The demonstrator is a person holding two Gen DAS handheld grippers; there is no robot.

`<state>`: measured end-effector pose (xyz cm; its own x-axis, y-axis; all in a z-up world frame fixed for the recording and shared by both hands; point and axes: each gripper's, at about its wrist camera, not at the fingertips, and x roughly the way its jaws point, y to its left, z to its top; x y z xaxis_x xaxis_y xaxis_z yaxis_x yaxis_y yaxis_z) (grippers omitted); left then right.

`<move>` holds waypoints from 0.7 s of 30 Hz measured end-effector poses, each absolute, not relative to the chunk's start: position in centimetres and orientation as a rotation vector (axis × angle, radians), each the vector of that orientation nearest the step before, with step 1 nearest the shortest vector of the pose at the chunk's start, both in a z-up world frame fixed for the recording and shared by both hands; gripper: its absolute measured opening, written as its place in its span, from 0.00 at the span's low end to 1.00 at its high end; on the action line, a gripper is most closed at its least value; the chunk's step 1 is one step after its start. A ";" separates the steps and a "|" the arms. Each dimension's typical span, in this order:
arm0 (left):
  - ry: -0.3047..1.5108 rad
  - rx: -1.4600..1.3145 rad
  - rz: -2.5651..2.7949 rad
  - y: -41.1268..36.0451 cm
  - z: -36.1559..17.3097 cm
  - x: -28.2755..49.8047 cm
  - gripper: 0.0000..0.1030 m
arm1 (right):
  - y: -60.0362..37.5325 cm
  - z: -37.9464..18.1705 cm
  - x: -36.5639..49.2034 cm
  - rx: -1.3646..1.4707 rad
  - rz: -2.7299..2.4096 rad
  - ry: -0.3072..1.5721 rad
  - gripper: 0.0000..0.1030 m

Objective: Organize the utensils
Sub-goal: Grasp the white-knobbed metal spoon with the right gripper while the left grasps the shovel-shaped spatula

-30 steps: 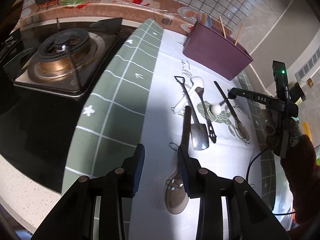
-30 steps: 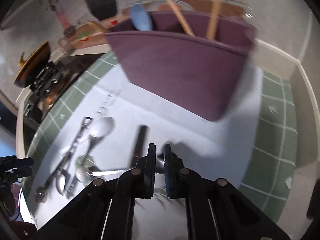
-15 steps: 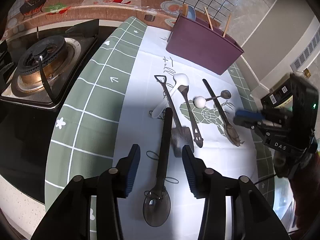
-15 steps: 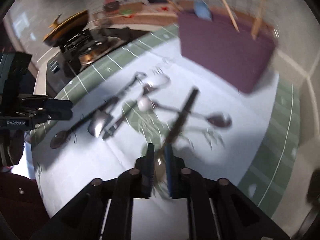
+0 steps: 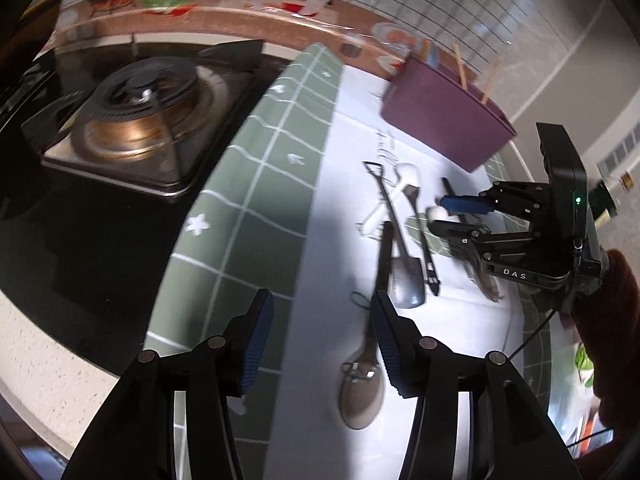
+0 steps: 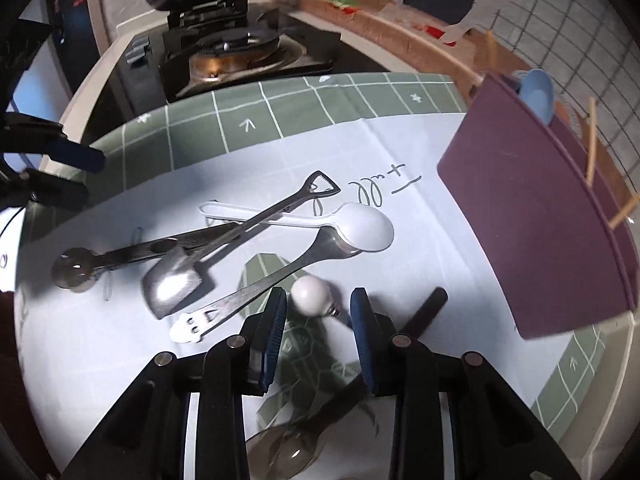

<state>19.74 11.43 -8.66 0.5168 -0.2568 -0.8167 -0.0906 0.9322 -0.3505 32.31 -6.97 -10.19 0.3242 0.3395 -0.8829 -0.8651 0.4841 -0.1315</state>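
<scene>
Several utensils lie on a white cloth [image 6: 100, 360]: a shovel-shaped metal spoon [image 6: 176, 276], a white plastic spoon [image 6: 360, 226], a metal spoon with a face-shaped handle end [image 6: 256, 292], a dark translucent spoon [image 5: 362, 384] and a utensil with a white ball end [image 6: 310, 295]. My right gripper [image 6: 320, 308] is open, its fingers on either side of the white ball. My left gripper [image 5: 318, 312] is open above the cloth, beside the dark spoon's handle. A purple holder [image 6: 540, 220] stands at the right.
A gas stove [image 5: 140, 120] sits left of the green checked mat [image 5: 256, 184]. The purple holder contains a blue spoon [image 6: 536, 94] and wooden sticks [image 6: 591, 140]. A tiled wall runs behind. A second dark spoon [image 6: 288, 452] lies under my right gripper.
My right gripper has opened and come down around the white ball end. My left gripper has opened wider and shifted left of the dark spoon.
</scene>
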 end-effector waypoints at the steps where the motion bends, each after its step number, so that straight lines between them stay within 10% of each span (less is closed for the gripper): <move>1: 1.032 -0.380 -0.096 11.6 -8.7 19.8 0.50 | -7.0 -10.2 32.6 -0.667 0.889 0.918 0.29; 11: 1.045 -0.330 -0.148 9.5 -8.7 21.5 0.51 | -11.3 -9.7 35.7 -0.298 0.755 1.060 0.21; 15: 1.043 -0.232 -0.149 7.7 -8.6 23.1 0.70 | -15.6 -8.4 36.3 -0.056 0.612 1.086 0.21; 21: 1.071 -0.225 -0.186 5.7 -8.4 27.3 0.59 | -19.9 -6.6 34.1 0.128 0.473 1.026 0.21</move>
<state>27.28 5.68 -8.40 0.4675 -0.2591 -0.8452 0.0418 0.9615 -0.2717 34.10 -19.88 -6.62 0.4279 0.4365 -0.7915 -0.3189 0.8923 0.3197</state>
